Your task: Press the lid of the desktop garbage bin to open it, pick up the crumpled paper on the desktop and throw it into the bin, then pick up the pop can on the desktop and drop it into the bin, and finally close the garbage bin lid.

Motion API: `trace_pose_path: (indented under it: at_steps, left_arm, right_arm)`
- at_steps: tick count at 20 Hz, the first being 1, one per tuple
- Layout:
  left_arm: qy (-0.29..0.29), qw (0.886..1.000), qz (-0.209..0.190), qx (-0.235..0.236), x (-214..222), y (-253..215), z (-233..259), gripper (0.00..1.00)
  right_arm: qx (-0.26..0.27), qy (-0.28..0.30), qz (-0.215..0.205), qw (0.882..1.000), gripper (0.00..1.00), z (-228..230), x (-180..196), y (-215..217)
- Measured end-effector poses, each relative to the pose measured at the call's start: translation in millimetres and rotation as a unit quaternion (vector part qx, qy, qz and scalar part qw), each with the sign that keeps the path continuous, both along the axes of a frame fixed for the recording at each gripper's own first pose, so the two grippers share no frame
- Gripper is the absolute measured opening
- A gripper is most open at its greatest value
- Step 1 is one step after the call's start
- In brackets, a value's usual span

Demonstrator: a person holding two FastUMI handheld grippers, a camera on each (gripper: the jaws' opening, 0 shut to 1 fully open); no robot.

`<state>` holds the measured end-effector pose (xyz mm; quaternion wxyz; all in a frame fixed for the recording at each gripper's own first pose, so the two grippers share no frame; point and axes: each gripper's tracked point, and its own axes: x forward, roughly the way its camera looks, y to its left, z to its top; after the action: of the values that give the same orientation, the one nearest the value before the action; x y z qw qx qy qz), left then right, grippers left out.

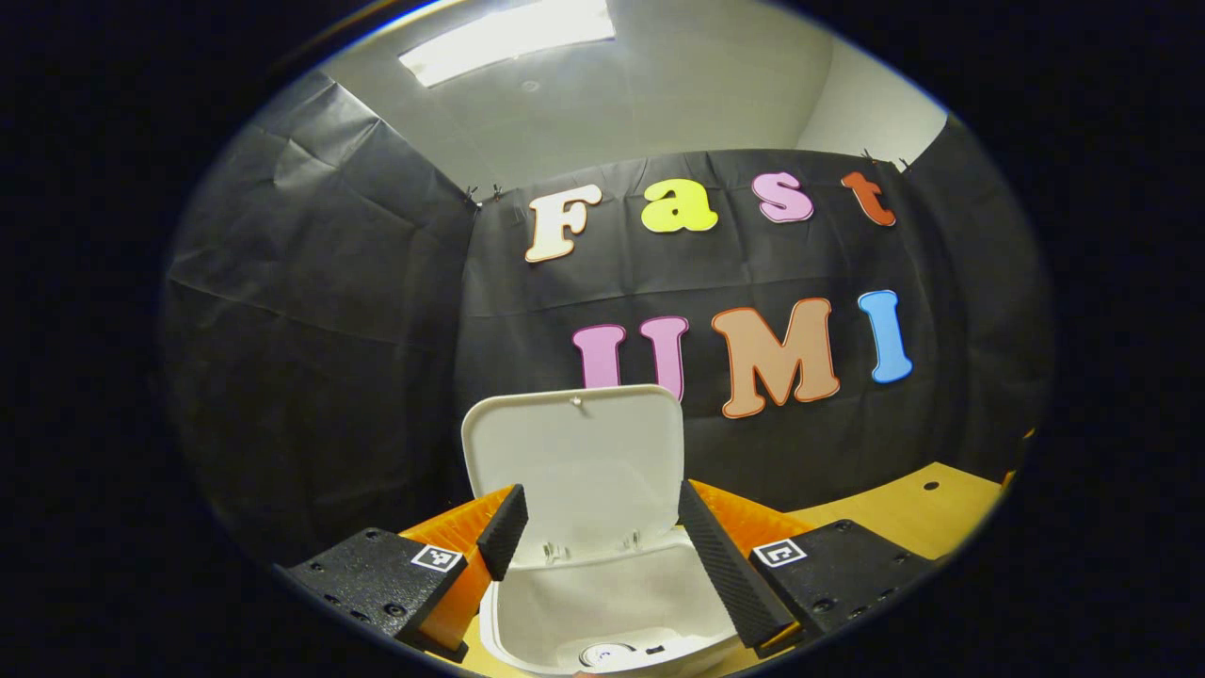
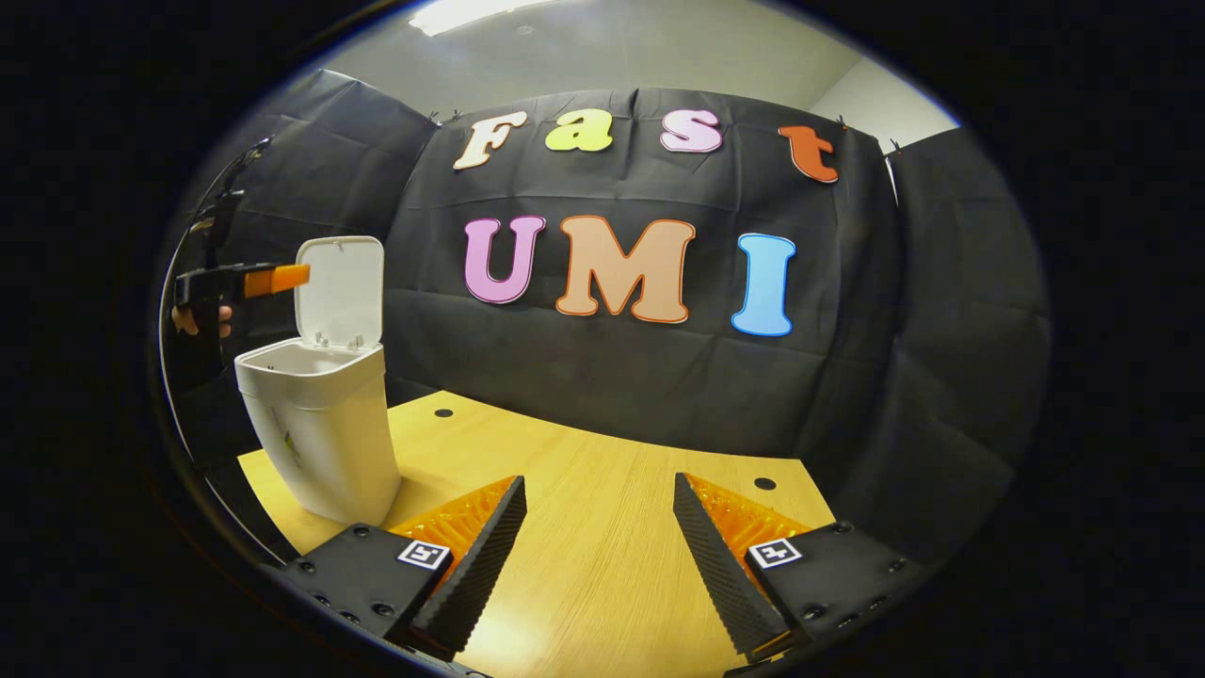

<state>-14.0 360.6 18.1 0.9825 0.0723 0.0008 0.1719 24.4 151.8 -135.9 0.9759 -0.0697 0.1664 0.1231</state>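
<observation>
- now the bin (image 2: 320, 443) stands at the far left corner of the desk (image 2: 602, 527) in the right gripper view, white, close to the cloth wall.
- its lid (image 2: 341, 290) is up, hinged at the back and standing nearly upright above the rim.
- from the left gripper view the bin (image 1: 602, 603) is seen from above, just under the gripper, and its lid (image 1: 576, 466) faces the camera with the inner side showing.
- at the bottom of the bin lies the can (image 1: 607, 654), its round top just visible near the lower edge of that view.
- the paper cannot be made out inside the bin from these views.
- the left gripper (image 1: 602, 551) hangs over the bin mouth with its jaws spread wide and nothing between them; the lid and the bin's inside show in the gap.
- in the right gripper view the left gripper (image 2: 259, 281) shows far off at the left edge, level with the lid and just beside it, held by a hand (image 2: 200, 320).
- the right gripper (image 2: 593, 565) hovers above bare desk, well apart from the bin, jaws spread wide and gripping nothing.
- two small dark holes mark the desk top, one (image 2: 442, 412) near the bin and one (image 2: 764, 483) toward the right.
</observation>
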Motion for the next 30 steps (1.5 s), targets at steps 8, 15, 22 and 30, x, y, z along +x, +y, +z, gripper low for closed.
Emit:
trace_pose_path:
  at_steps: [8, 15, 22, 30]
  left_arm:
    - [-0.061, 0.998, 0.001, 0.027, 41.6, 15.1, 73.2, 0.99]
    - [-0.05, 0.998, 0.024, -0.012, 92.3, 56.0, 68.2, 0.99]
    - [0.017, 0.999, 0.032, -0.025, 95.9, 57.9, 40.7, 0.96]
    - [0.009, 1.0, 0.01, -0.026, 36.4, 13.5, 26.2, 0.96]
  right_arm:
    - [0.01, -0.005, -0.028, 1.0, 0.99, 3.5, -7.7, -18.9]
    - [0.006, 0.001, -0.054, 0.999, 0.99, -3.7, -14.5, -38.4]
    - [0.001, 0.004, -0.055, 0.998, 0.99, -6.4, -10.7, -39.1]
    - [0.006, 0.01, -0.012, 1.0, 0.99, -12.8, -3.3, 0.1]
